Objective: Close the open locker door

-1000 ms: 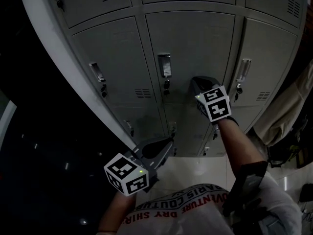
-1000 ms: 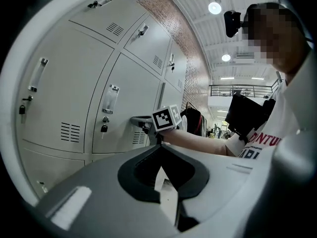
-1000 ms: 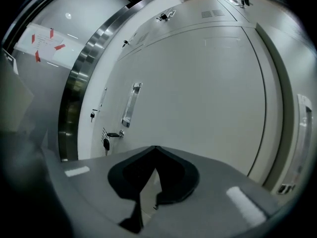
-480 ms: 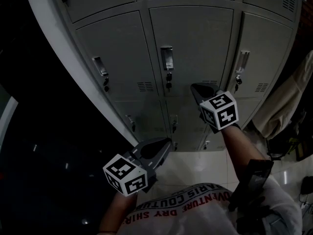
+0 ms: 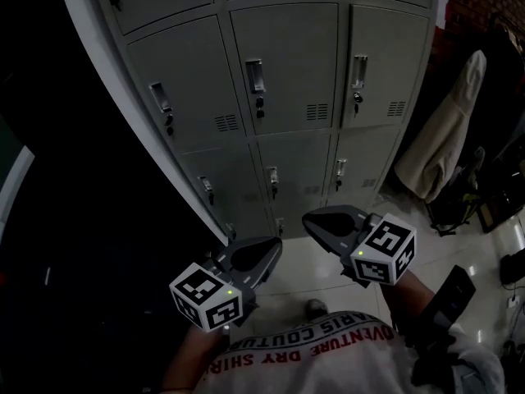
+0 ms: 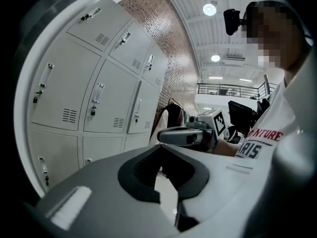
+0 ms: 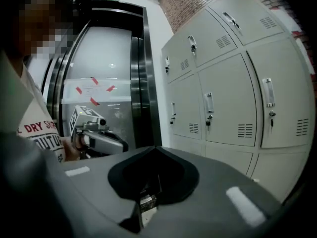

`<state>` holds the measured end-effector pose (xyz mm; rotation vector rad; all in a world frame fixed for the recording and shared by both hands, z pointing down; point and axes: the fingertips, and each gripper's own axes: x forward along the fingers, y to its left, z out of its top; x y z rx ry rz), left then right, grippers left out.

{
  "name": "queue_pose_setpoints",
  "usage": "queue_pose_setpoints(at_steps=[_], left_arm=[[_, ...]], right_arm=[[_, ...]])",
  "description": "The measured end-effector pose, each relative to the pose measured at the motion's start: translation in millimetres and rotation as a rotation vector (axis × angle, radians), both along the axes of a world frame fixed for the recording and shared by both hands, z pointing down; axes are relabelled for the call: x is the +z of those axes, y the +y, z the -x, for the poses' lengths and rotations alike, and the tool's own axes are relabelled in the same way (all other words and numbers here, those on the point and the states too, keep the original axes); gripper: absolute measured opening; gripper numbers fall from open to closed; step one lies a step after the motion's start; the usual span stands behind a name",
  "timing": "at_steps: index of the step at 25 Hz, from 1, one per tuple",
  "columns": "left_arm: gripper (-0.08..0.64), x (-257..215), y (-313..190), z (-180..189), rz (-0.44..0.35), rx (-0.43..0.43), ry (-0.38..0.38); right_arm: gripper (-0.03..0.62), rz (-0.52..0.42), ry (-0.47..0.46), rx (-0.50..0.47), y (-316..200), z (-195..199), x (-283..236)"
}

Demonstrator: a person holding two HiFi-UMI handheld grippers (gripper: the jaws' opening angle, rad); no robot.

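Note:
A bank of grey lockers point(image 5: 283, 64) fills the head view, and every door I can see lies flush with its frame. My right gripper point(image 5: 312, 219) hangs low in front of the chest, well back from the doors, jaws shut on nothing. Beside it my left gripper point(image 5: 271, 249) is also shut and empty. In the left gripper view the left gripper point(image 6: 161, 148) points past the lockers point(image 6: 106, 98) toward the other gripper. The right gripper point(image 7: 156, 148) in its own view has the lockers point(image 7: 233, 103) on the right.
A pale coat point(image 5: 447, 130) hangs to the right of the lockers, with dark bags point(image 5: 480, 199) on the glossy floor point(image 5: 328, 265) beneath it. Left of the lockers all is dark. A metal-framed glass door point(image 7: 138, 83) stands beside the lockers in the right gripper view.
My right gripper has drawn back from the middle locker door and dropped toward the chest. The view has backed away from the lockers. The left gripper has hardly moved.

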<state>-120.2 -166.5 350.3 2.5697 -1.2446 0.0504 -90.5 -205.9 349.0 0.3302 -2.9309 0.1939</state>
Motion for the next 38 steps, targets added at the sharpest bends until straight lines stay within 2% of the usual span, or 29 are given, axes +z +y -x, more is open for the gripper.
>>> queue_pose_setpoints(at_steps=[7, 11, 13, 22, 38], left_arm=[[0.005, 0, 136, -41, -0.034, 0.081, -0.037], [0.005, -2, 190, -55, -0.05, 0.111, -0.035], [0.005, -7, 208, -61, -0.06, 0.123, -0.033], [0.005, -20, 247, -78, -0.098, 0.128, -0.056], [0.005, -29, 233, -98, -0.1, 0.144, -0.044]], right_arm=[[-0.006, 0.05, -0.042, 0.038, 160, -45, 11], [-0.006, 0.073, -0.049, 0.042, 219, -56, 10], [-0.006, 0.055, -0.052, 0.053, 237, -62, 2], [-0.006, 0.018, -0.071, 0.074, 272, -78, -12], [-0.006, 0.014, -0.057, 0.074, 266, -93, -20]])
